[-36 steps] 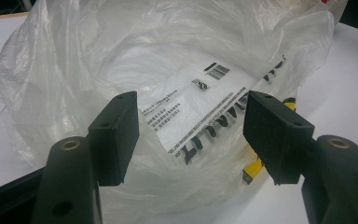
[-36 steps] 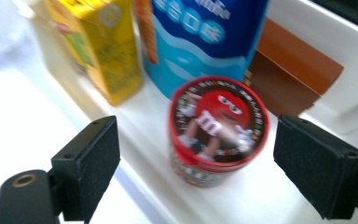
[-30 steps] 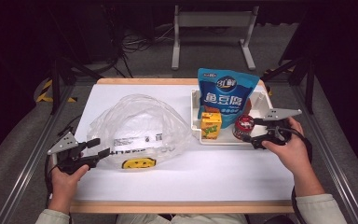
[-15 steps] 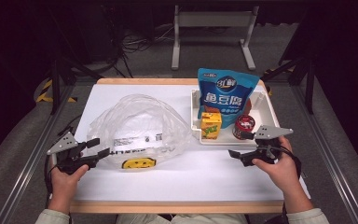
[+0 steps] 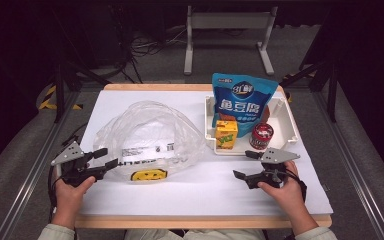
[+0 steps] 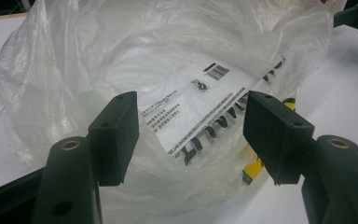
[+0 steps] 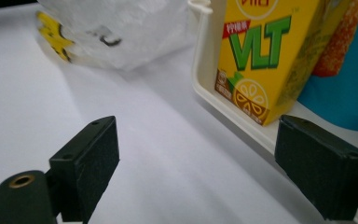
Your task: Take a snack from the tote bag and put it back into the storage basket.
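Left claw [image 5: 105, 158] open, plastic bag [image 5: 150, 135] just ahead

The high view looks forward and down over the whole surface [image 5: 200, 195]. The left claw view sits close to the plastic bag [image 6: 168, 70]; the right claw view, low, faces the juice carton [image 7: 265, 56], probably sharing the bag's edge.

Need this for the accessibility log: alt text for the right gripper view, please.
Two open black jaws of the right gripper frame a white table, empty between them. Ahead at right, a yellow juice carton stands in a white tray; a clear plastic bag lies at upper left.
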A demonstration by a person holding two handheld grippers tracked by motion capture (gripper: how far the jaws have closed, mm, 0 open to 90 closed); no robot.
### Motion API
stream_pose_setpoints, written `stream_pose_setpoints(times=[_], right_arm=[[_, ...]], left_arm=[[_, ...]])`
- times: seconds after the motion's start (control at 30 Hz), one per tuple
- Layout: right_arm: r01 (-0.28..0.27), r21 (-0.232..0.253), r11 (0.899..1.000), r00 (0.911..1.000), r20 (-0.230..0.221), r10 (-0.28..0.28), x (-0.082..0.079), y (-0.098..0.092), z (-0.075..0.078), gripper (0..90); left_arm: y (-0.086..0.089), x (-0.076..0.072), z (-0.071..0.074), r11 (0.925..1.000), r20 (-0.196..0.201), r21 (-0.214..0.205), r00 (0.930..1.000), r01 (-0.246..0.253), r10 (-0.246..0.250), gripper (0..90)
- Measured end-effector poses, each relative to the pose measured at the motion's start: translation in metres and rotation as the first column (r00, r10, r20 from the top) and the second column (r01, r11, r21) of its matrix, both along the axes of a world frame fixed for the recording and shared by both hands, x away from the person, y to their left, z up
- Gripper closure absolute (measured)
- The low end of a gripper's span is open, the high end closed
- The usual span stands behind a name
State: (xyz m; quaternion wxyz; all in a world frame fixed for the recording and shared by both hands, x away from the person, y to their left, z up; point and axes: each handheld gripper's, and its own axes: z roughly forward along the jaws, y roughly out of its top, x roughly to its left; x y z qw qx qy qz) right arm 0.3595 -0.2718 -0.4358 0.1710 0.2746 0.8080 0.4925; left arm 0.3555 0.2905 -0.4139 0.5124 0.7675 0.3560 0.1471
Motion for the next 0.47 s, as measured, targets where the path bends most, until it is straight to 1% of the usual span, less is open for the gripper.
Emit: stream_pose_setpoints(times=[0.07,0.2,0.47], right_arm=[[0.012,-0.012,1.0,0.9999,0.008,-0.012,0.0004,0.0008,-0.0036,14.8],[0.004,-0.02,1.0,0.9999,-0.015,-0.005,0.0018,0.001,-0.0073,14.6],[0.009,-0.027,1.0,0.9997,-0.021,-0.01,0.0023,0.0018,-0.0075,13.9]], left_arm=[[-0.0001,-0.0001,0.0001,1.0,0.002,0.0,1.0,0.001,-0.001,36.5],[-0.0001,0.0,-0.0001,1.0,-0.003,-0.001,1.0,0.001,-0.001,36.5],[0.0002,0.0002,-0.0002,1.0,0.001,-0.002,1.0,0.004,-0.004,36.5]])
